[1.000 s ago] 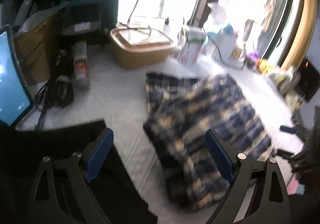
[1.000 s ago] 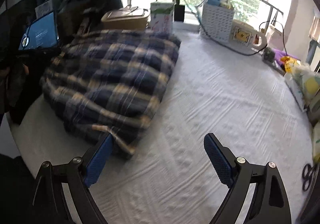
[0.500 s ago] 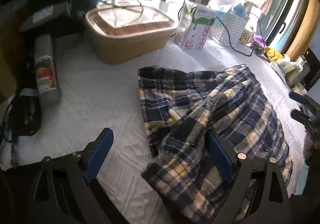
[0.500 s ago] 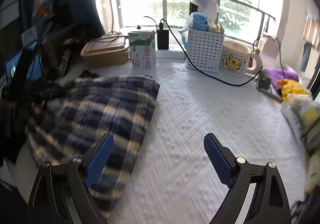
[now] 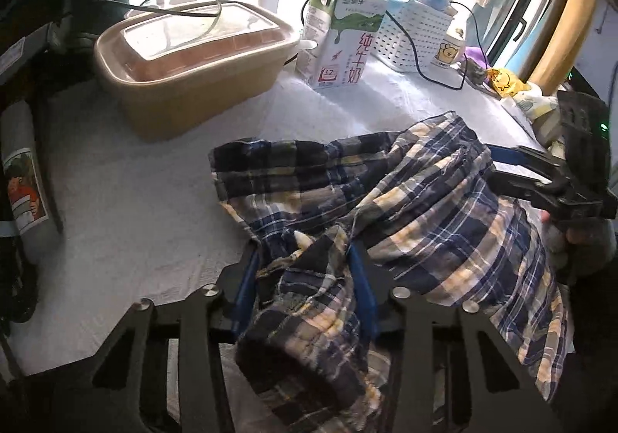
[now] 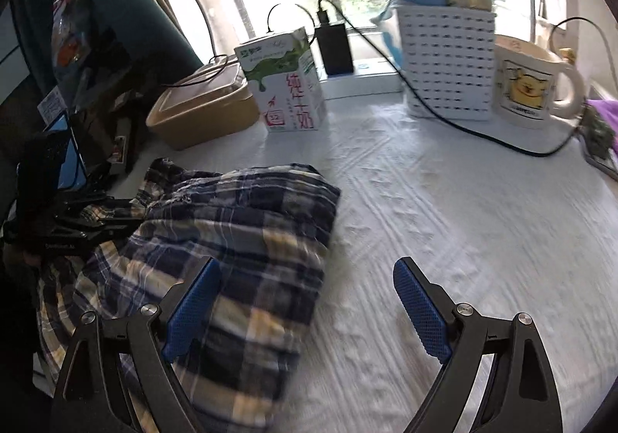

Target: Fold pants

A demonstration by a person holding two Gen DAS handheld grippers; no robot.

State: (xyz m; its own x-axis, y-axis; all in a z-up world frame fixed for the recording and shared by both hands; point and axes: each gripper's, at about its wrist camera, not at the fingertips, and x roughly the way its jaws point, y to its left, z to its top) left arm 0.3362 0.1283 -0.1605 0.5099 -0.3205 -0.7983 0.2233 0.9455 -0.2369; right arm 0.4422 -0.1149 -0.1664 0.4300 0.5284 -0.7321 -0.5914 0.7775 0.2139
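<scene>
Left gripper (image 5: 305, 278) clamped on bunched hem of plaid pants (image 5: 405, 201), likely anchoring for fold. Right gripper (image 6: 305, 301) spread wide, holding nothing, hovering over pants edge on white cloth (image 6: 444, 201).

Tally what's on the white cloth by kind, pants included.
Pants: 1
Lidded tub: 1
Milk carton: 1
White basket: 1
Mug: 1
Total: 5
The left hand-held gripper is shut on the pants; the right hand-held gripper is open.
</scene>
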